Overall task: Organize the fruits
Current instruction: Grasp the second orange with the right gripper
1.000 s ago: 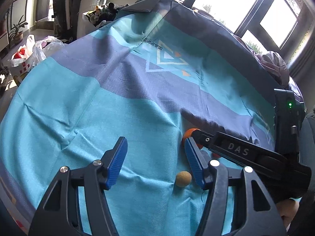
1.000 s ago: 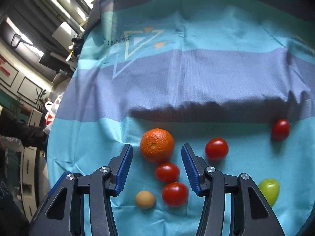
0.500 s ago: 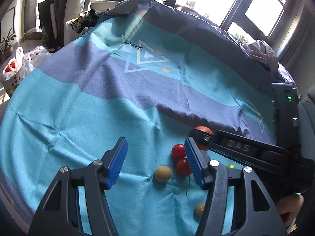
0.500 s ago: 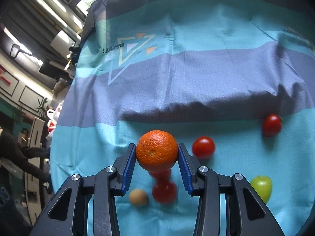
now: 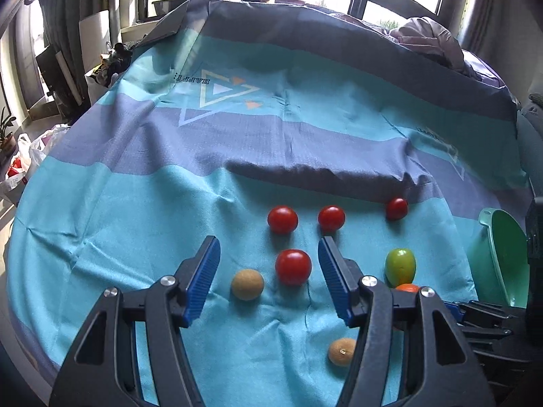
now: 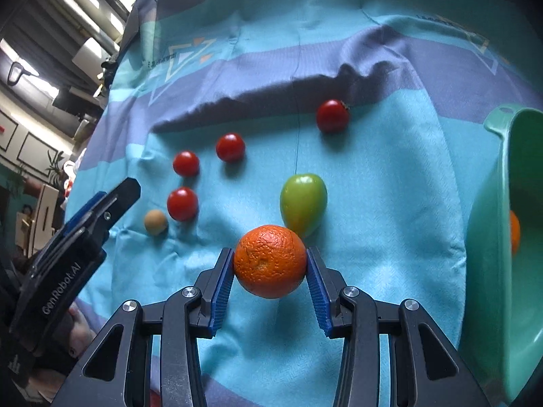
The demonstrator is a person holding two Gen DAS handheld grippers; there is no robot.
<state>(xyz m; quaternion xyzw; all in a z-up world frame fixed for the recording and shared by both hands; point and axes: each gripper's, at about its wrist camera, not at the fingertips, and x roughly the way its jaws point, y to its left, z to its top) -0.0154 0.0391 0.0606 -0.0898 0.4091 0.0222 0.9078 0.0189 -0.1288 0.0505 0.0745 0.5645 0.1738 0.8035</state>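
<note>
A big cloth with teal and grey-purple stripes [image 5: 142, 224] covers the surface, and all the fruit lies on it. At the right edge stands a tipped, light green plastic bowl [image 6: 492, 237]. The right view shows a bit of something orange inside it, most likely another orange; the left view shows only the bowl's rim.

The right tongs [image 6: 270, 273] are pinching a round, bumpy orange [image 6: 269, 261] on its two sides and holding it up off the cloth, near the bowl. I think the orange is firm and a little heavy, with rough skin that will not slip much. Holding it across its fat middle looks like the best way.

The left tongs [image 5: 268, 273] are spread wide with nothing in them, low over the cloth. Between their tips sits a shiny red tomato [image 5: 293, 267]. It is likely smooth and soft, so a gentle squeeze would be wise.

A smooth green fruit [image 6: 303, 203] lies just behind the orange. Three more small red tomatoes [image 5: 282, 219] lie farther back. A little tan round fruit [image 5: 247, 284] sits beside the near tomato. Only the left view shows a second tan one [image 5: 342, 351], close to the camera.
</note>
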